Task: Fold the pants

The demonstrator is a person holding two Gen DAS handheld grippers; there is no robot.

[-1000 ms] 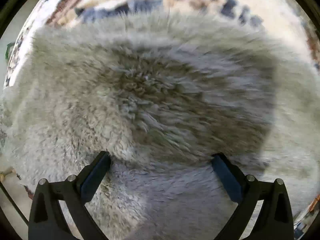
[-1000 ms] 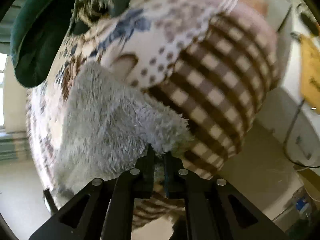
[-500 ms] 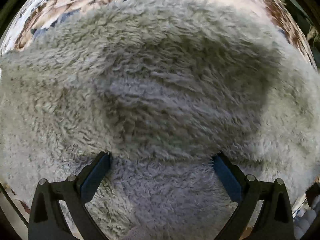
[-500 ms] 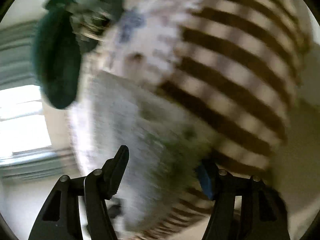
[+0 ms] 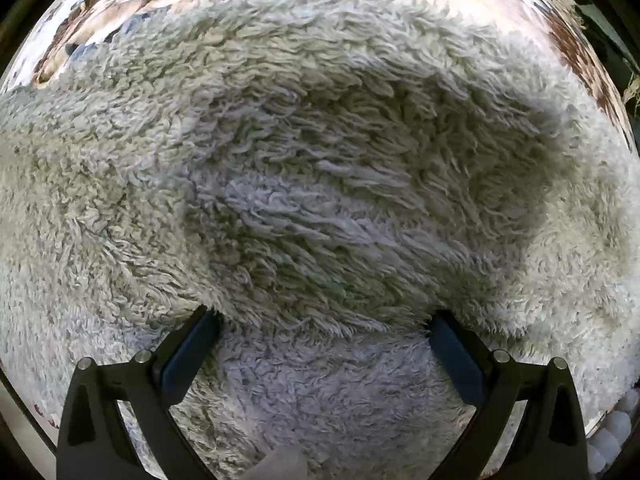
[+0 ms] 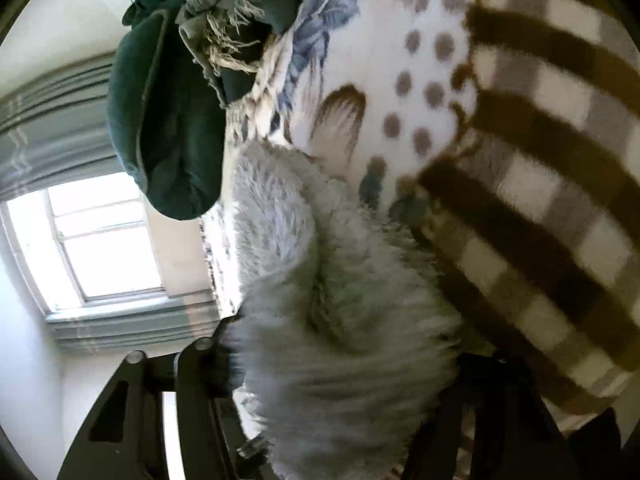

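The pants (image 6: 320, 320), fleecy and lying on the patterned bedspread (image 6: 400, 60), are no longer pinched by the right gripper (image 6: 340, 364), now spread wide, while the left gripper (image 5: 324, 332) is kept wide open, empty, above the pile, so that fold seems laid.

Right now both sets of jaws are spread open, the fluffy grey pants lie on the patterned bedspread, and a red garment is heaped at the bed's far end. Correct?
Not quite: the heaped garment is dark green, not red, as the right wrist view shows. The rest holds: both sets of jaws are spread open and the fluffy grey pants lie on the patterned bedspread.
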